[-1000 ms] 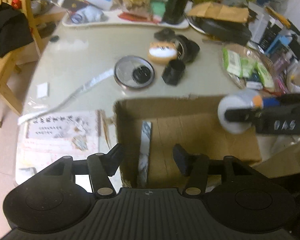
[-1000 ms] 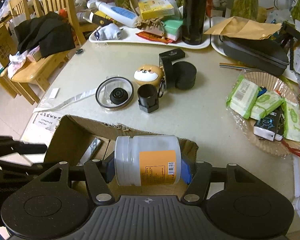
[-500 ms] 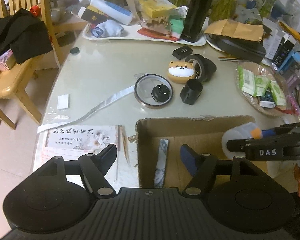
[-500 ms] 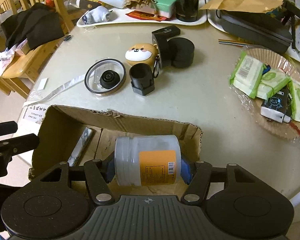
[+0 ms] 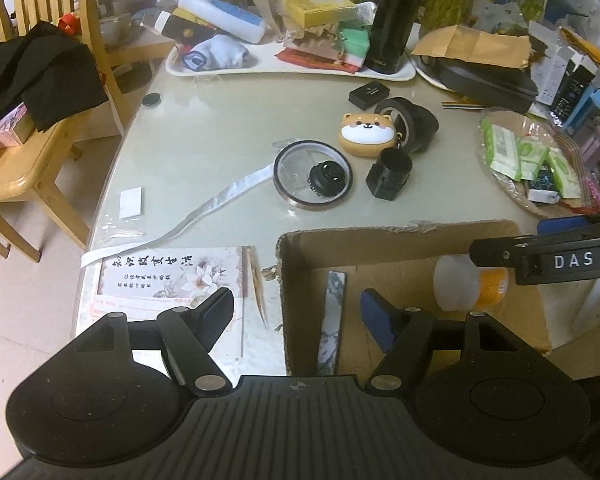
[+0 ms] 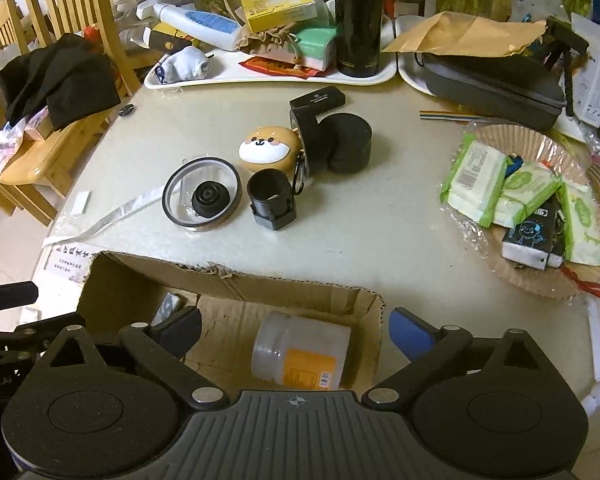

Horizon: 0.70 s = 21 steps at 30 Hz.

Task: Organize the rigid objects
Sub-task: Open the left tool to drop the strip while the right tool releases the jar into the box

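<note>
Dropping: jar (image 6: 300, 354) lies in box (image 6: 228, 280), my right jaws (image 6: 296, 330) just spread, clear of it.
Left: jaws (image 5: 296, 312) spread, empty.
Next: fetch black cup (image 6: 271, 199).

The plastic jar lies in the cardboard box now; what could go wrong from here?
1. The plastic jar lies on its side in the cardboard box, so it may roll against the marbled strip.
2. The right tongs, just opened wide, hang over the box; one finger could catch its torn rim.
</note>
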Motion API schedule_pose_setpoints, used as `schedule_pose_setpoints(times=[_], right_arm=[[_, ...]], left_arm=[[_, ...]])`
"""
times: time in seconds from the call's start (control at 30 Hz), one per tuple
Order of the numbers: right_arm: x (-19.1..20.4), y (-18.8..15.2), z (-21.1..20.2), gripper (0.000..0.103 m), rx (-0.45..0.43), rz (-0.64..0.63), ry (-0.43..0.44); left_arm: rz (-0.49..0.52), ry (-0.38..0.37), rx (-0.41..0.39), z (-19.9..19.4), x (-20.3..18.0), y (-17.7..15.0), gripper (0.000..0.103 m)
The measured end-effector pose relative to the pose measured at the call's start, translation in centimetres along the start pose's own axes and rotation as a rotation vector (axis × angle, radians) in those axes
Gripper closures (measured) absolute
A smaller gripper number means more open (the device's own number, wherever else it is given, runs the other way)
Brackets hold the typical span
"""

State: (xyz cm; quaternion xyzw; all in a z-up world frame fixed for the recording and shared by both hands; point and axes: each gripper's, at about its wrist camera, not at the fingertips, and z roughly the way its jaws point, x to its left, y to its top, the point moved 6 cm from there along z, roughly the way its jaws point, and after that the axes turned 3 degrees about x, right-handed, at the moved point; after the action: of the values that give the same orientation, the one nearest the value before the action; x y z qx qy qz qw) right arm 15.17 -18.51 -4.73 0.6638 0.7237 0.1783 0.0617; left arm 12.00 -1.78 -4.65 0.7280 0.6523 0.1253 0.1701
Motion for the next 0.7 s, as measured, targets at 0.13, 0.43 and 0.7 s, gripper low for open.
schedule_pose_setpoints(times=[0.13, 0.43, 0.7], right_arm=[[-0.2, 0.12, -0.24, 0.0, -0.016, -0.002, -0.016], [-0.21, 0.24, -0.24, 0.0, -0.023, -0.004, -0.034], [-0.04, 0.81, -0.26, 0.0, -0.035, -0.016, -0.051]], left_arm=[[0.008, 0.001, -0.006, -0.02, -0.22, 0.08, 0.034], [0.035, 0.029, -0.003, 0.25, -0.35, -0.04, 0.034], [0.03, 0.051, -0.012, 0.46, 0.06, 0.06, 0.021]])
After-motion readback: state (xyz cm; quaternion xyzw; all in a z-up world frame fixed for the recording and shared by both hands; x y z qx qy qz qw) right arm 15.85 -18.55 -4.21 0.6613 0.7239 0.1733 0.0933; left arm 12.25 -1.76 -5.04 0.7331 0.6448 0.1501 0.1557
